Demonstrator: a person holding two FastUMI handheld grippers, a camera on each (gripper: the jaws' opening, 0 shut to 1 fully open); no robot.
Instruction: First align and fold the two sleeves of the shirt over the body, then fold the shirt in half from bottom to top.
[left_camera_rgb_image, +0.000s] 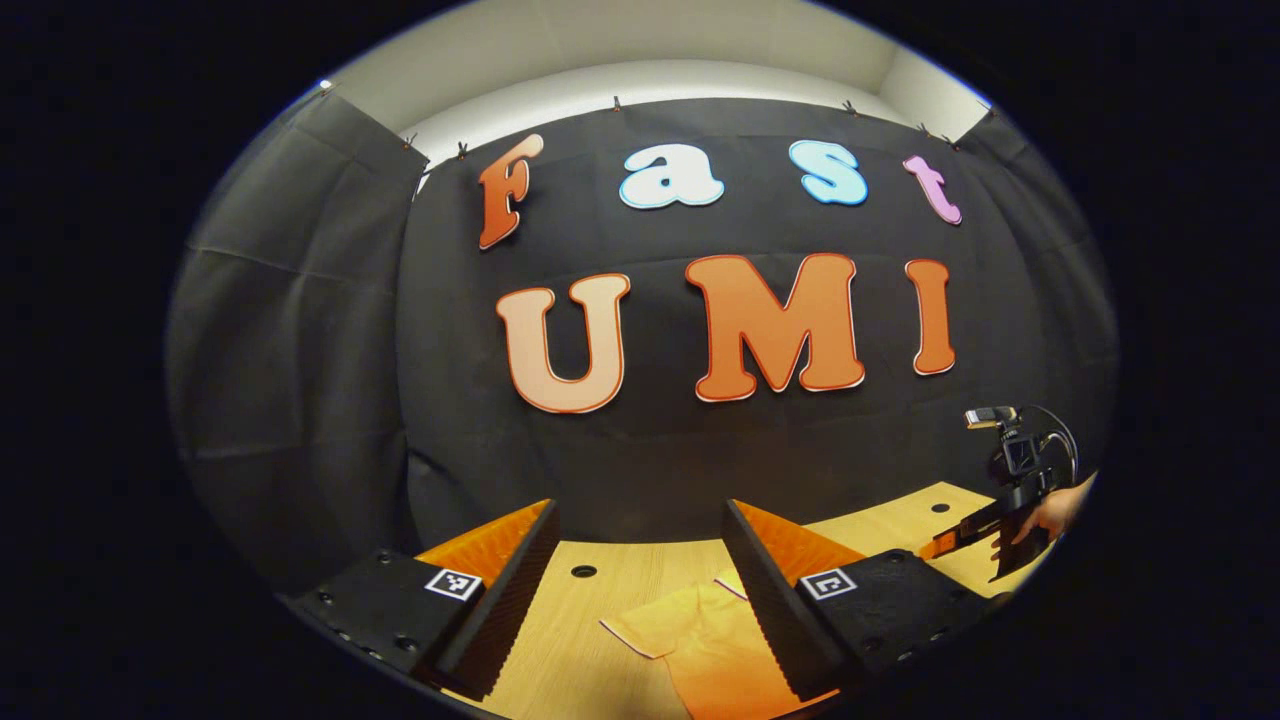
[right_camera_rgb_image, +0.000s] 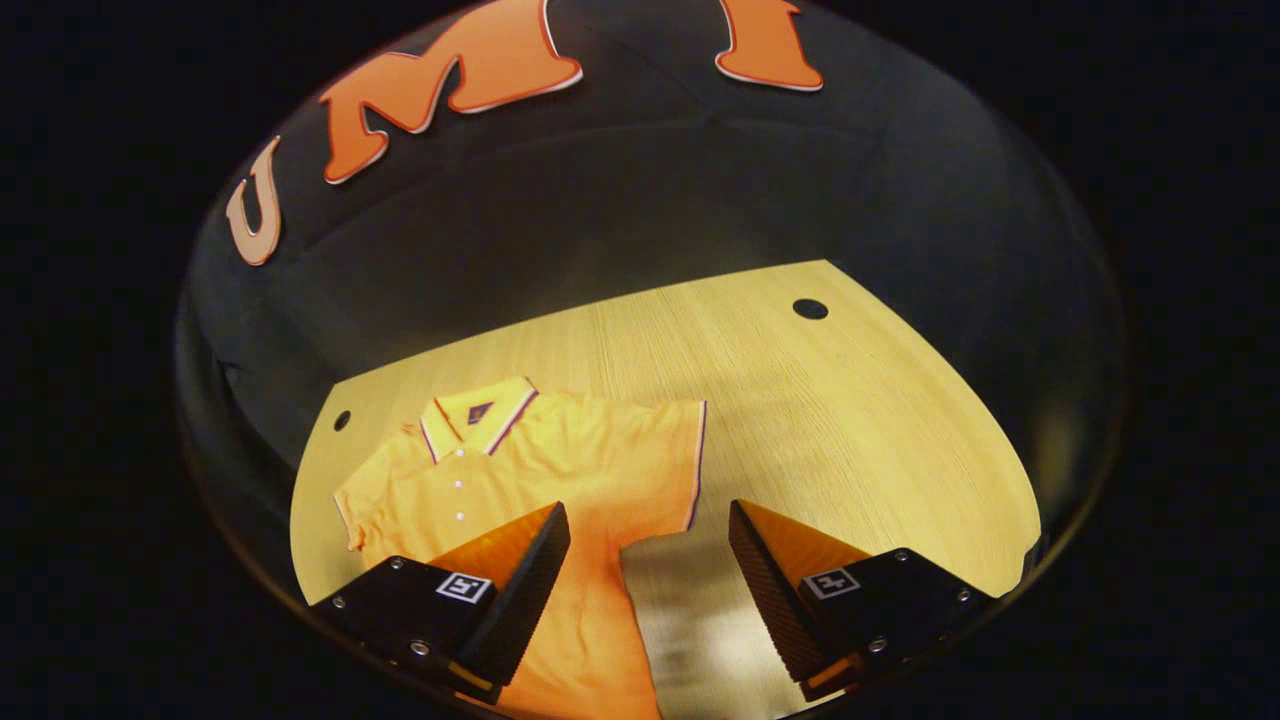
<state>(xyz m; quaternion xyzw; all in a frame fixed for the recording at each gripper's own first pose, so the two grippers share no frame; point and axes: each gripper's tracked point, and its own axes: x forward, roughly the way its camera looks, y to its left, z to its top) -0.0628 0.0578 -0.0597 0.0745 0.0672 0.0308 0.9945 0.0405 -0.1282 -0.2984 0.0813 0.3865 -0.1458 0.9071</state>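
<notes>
Shirt (right_camera_rgb_image: 560, 480) flat on table (right_camera_rgb_image: 850, 420), both sleeves unfolded. Right gripper (right_camera_rgb_image: 650, 560) above the shirt's sleeve, left gripper (left_camera_rgb_image: 640, 570) above its other side; both jaws apart, empty. Sleeve fold not begun: next, probably lower and pinch a sleeve edge.

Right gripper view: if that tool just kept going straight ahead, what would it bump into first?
Probably the yellow polo shirt lying flat on the wooden table. The open right tool points down towards its sleeve edge, though depth is hard to judge.
</notes>
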